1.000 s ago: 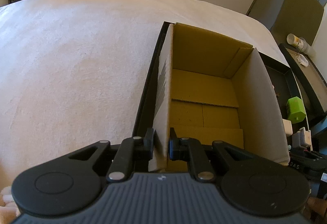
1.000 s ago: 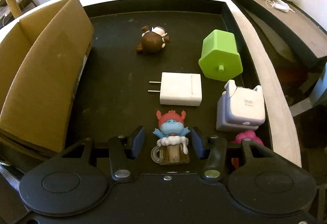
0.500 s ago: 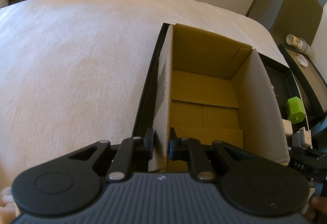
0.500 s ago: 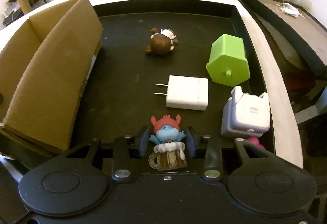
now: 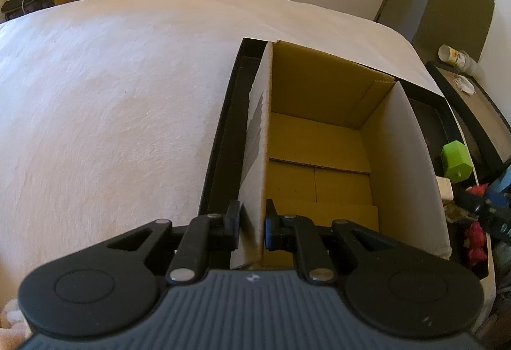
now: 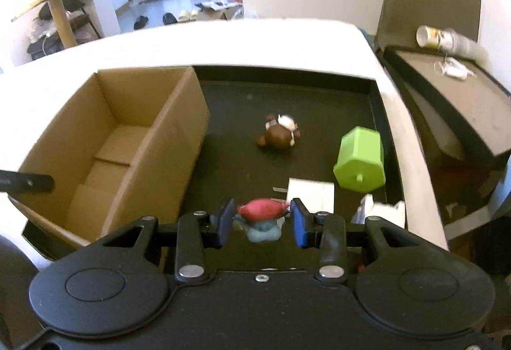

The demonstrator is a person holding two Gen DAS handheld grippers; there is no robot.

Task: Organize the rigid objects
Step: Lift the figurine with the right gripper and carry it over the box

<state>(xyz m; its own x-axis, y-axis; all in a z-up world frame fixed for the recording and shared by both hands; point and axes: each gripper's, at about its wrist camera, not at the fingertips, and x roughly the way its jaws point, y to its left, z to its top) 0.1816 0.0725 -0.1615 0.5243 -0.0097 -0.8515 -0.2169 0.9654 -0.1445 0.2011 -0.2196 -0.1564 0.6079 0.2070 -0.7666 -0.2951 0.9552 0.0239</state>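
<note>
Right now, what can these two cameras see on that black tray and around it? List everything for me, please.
Cardboard box: one, brown, open and empty, left side of tray.
Black tray: one, on the white surface.
White surface: one, cream, under the tray.
Red-and-blue figurine: one, between the right gripper's fingers.
Brown figurine: one, lying mid-tray.
Green block: one, right side of tray.
White charger: one, beside the green block.
White-grey gadget: one, near right corner.
Pink toy: one, partly hidden.
Cup: one, on its side on the side table.
Left gripper: clamping the box wall.
Right gripper: holding the figurine.
</note>
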